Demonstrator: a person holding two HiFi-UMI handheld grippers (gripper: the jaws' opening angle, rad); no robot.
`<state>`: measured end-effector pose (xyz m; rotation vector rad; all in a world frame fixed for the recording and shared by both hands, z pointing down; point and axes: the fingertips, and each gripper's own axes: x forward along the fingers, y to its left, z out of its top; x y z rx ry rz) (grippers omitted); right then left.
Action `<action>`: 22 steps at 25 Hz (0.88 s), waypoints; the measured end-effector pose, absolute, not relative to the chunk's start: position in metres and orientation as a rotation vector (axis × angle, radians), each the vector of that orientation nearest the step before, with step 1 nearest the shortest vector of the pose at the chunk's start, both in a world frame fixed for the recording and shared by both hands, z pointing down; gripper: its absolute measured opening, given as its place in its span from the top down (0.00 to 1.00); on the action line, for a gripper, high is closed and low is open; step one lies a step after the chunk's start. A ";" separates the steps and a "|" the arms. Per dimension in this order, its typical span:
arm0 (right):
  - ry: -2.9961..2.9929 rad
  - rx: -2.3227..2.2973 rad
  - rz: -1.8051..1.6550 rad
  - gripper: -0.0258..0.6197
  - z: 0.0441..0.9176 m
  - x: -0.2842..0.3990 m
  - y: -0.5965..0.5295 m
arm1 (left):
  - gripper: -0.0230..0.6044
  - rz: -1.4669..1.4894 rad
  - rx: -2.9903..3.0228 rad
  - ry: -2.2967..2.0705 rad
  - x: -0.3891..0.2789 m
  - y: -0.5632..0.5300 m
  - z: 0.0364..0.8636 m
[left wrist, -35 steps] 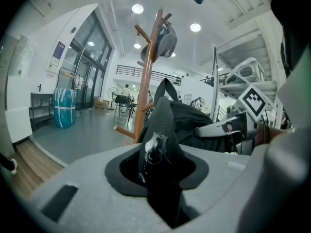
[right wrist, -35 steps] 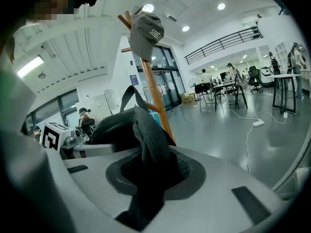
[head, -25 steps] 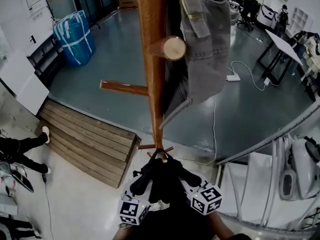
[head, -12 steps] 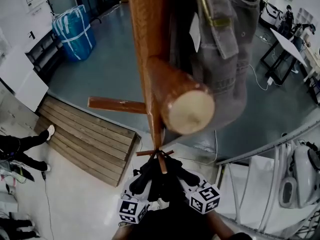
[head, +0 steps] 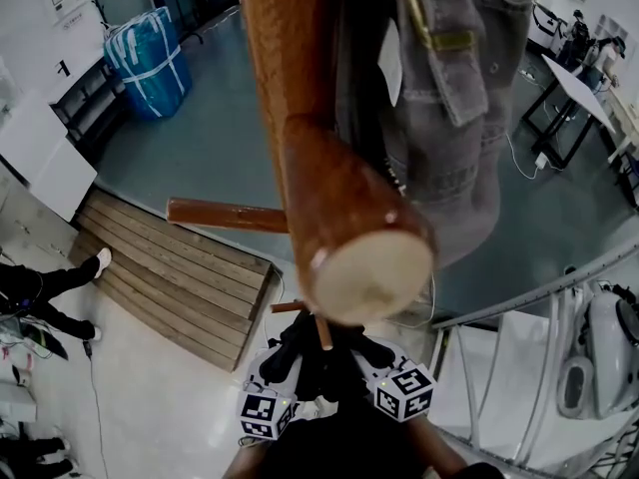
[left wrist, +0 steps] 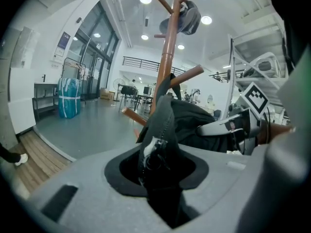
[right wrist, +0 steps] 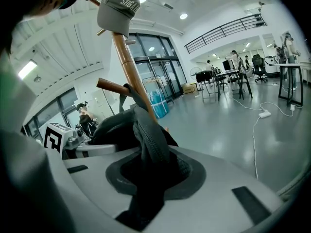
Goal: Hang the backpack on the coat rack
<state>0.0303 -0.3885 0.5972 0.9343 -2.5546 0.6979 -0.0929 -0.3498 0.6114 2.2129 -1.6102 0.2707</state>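
The black backpack (head: 321, 359) hangs low at the foot of the wooden coat rack (head: 285, 88), held between both grippers. My left gripper (head: 285, 365) is shut on a zippered fold of the backpack (left wrist: 158, 130). My right gripper (head: 364, 355) is shut on a thick black fold of the backpack (right wrist: 148, 144). One rack peg (head: 349, 238) points straight at the head camera and hides part of the pole. A grey cap (head: 454, 118) hangs on the rack's upper pegs, above the backpack. In the left gripper view the right gripper (left wrist: 243, 125) shows beside the bag.
A second peg (head: 225, 215) sticks out to the left. A low wooden platform (head: 170, 277) lies left of the rack base. White railings and equipment (head: 539, 357) stand at the right. A blue wrapped bundle (head: 150, 58) is far back left. A person's legs (head: 45, 297) show at the left edge.
The head camera has come nearer the rack, so the near peg now looms much larger. Both grippers stay shut on the backpack at the rack's foot.
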 end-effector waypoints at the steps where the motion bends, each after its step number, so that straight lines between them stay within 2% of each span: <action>1: -2.553 0.934 0.701 0.84 0.599 0.030 -0.389 | 0.77 0.274 2.209 -1.608 -0.093 -0.350 0.613; 16: -2.546 0.946 0.694 0.84 0.614 0.024 -0.400 | 0.77 0.333 2.200 -1.630 -0.104 -0.360 0.631; 22: -2.521 0.958 0.632 0.78 0.620 0.028 -0.407 | 0.73 0.405 2.196 -1.651 -0.104 -0.360 0.638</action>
